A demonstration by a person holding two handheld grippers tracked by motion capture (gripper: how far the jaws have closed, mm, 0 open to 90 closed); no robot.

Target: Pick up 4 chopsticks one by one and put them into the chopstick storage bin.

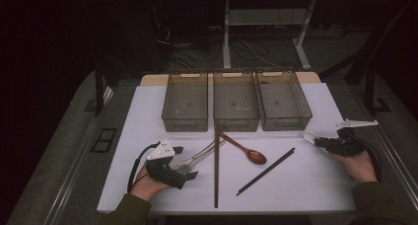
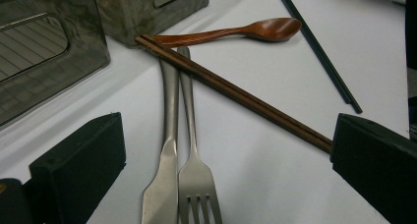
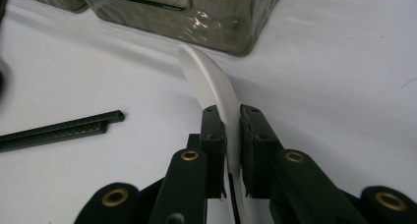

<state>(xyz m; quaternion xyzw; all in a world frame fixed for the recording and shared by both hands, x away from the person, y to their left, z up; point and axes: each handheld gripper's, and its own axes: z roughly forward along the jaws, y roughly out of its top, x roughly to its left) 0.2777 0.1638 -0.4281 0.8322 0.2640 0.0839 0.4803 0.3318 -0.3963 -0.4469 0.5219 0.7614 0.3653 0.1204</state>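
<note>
i have the right gripper point(image 3: 231, 135) clamped edge-on around the white spoon point(image 3: 211, 81); it looks light, stiff, glossy, likely slippery. left gripper point(image 2: 216, 160) gapes over the fork point(image 2: 196, 184).

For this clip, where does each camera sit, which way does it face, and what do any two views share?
High view: above the near table edge, facing forward and down on three grey bins; both forearms, left gripper and right gripper show.
Left gripper view: along its open jaws at steel knife, steel fork, brown chopsticks.
Right gripper view: along jaws shut on white spoon.
Shared: black chopsticks.
</note>
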